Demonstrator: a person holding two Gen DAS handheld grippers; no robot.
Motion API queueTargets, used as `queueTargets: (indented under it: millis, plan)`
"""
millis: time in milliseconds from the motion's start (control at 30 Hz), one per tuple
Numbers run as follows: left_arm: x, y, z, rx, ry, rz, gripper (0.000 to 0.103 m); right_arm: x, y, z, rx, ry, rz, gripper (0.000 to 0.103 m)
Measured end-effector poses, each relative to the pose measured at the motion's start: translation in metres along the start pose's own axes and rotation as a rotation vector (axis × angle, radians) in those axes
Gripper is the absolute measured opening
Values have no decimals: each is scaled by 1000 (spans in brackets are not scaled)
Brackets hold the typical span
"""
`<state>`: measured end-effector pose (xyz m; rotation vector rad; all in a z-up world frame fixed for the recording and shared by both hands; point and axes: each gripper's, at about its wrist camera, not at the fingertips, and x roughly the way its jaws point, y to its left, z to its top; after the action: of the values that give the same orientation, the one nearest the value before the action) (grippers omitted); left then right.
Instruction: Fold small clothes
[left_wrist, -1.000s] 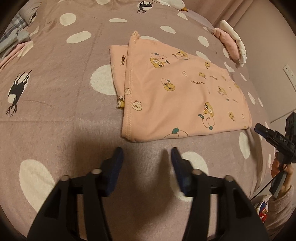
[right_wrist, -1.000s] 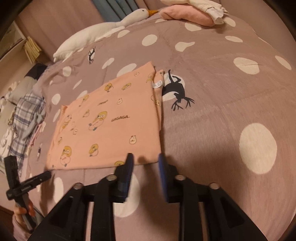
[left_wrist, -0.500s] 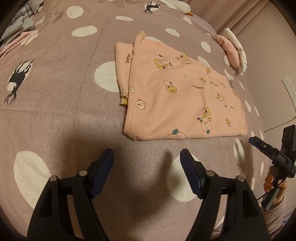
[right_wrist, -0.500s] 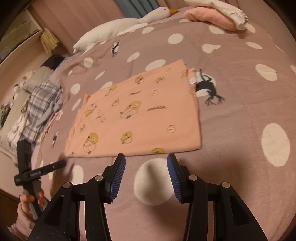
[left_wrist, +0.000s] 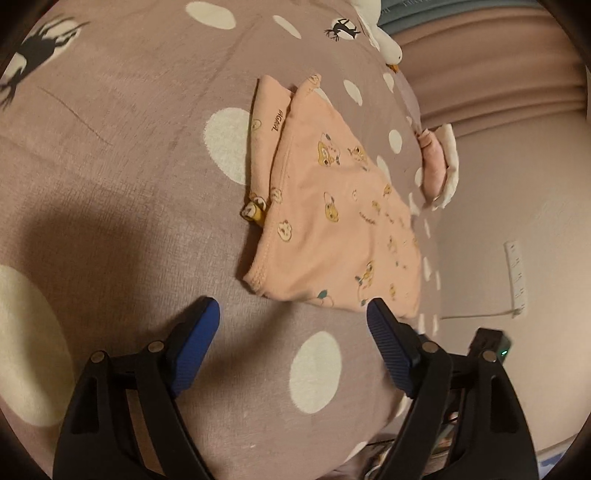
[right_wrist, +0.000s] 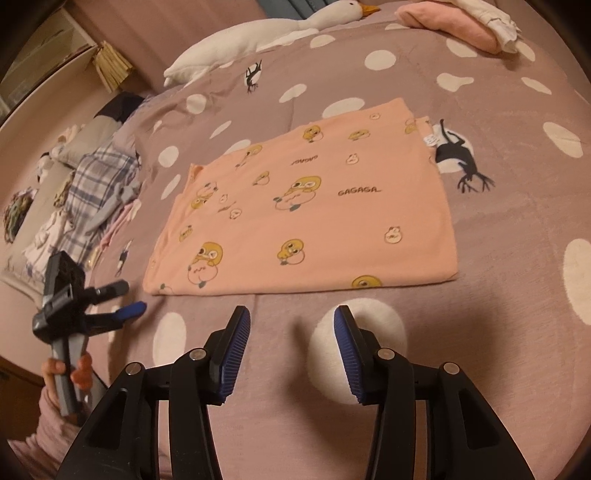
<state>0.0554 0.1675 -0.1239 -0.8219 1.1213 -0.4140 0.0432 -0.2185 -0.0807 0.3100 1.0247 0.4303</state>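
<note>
A peach garment with yellow duck prints (right_wrist: 306, 218) lies folded flat on the mauve dotted bedspread (right_wrist: 498, 332); it also shows in the left wrist view (left_wrist: 343, 214). My left gripper (left_wrist: 293, 315) is open and empty, just short of the garment's near corner. It also shows at the left of the right wrist view (right_wrist: 125, 301), beside the garment's left end. My right gripper (right_wrist: 291, 325) is open and empty, above the bedspread just in front of the garment's near edge.
A white goose plush (right_wrist: 266, 29) lies at the far edge of the bed. Folded pink and white clothes (right_wrist: 461, 22) sit at the far right. A heap of plaid and other clothes (right_wrist: 92, 184) lies at the left. A wall (left_wrist: 517, 184) stands beyond the bed.
Both grippers have opened wider. The left one swung right, so the garment now lies more ahead of it. The right one pulled back and shifted, centring the garment in its view.
</note>
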Motion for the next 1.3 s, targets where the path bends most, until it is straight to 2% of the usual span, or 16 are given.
queueTargets:
  millis: [100,300,933,1300]
  plan:
    - [1,-2,1,-14,3,-33,82,3,1,-2,5,11,8,47]
    - [9,-6,13,-16,3,-52,82,6,3,-2,6,20,24,47]
    - [57,-22,73,18,-19,-58,83,29,16,13,-19,66,33,47]
    - [68,-29,81,51,-22,-66,81,40,40,23,-60,87,25,47]
